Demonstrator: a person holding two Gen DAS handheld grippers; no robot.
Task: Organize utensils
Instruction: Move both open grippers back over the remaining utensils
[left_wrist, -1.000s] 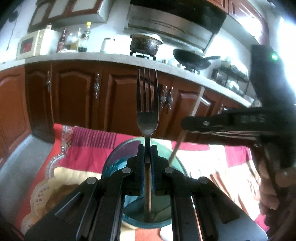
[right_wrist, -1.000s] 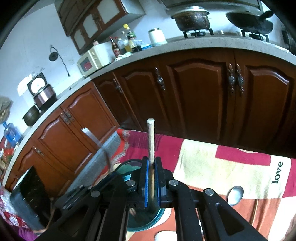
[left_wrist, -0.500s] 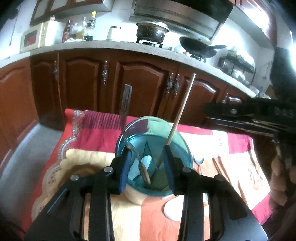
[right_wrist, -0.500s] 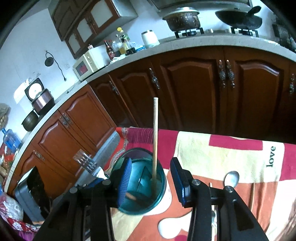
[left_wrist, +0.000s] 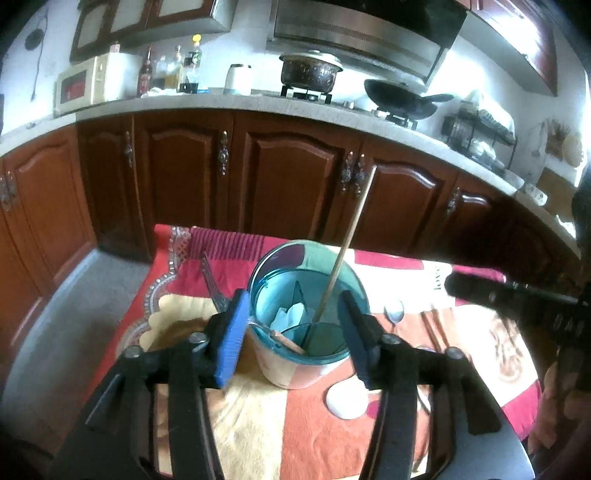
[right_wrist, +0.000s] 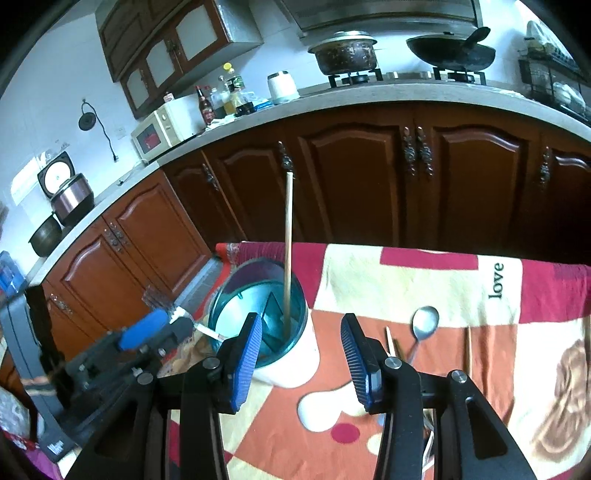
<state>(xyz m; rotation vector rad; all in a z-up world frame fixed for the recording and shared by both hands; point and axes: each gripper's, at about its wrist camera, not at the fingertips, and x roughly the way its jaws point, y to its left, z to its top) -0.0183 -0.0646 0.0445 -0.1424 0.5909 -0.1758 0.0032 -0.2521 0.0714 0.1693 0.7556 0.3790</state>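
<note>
left wrist view: the left gripper (left_wrist: 293, 332) fills the lower half of the frame, its blue pads spread wide and holding nothing. the teal cup (left_wrist: 306, 317) sits between them at centre frame, on the patterned cloth (left_wrist: 258, 424). a wooden chopstick (left_wrist: 345, 243) stands in the cup and leans toward the upper right. the fork (left_wrist: 214, 291) shows left of the cup, tines pointing up and left, and its handle seems to run down inside the cup, though blur makes this uncertain. a spoon (left_wrist: 393, 315) lies on the cloth just right of the cup, with what look like more chopsticks beside it. the other tool enters dark at the right edge.

right wrist view: the right gripper (right_wrist: 301, 354) sits at bottom centre, its pads also parted and empty. the teal cup is left of centre, the chopstick upright in it. the fork pokes out over the cup's left rim toward the left gripper at lower left. the spoon lies right of centre on the cloth, and loose chopsticks (right_wrist: 468, 349) lie near it.

judgement: the drop-off step looks finished for fork and chopstick. the spoon and loose sticks remain. the next move calls for the right tool to swing right and down, line its pads across the spoon's handle, and close flat against the cloth.
</note>
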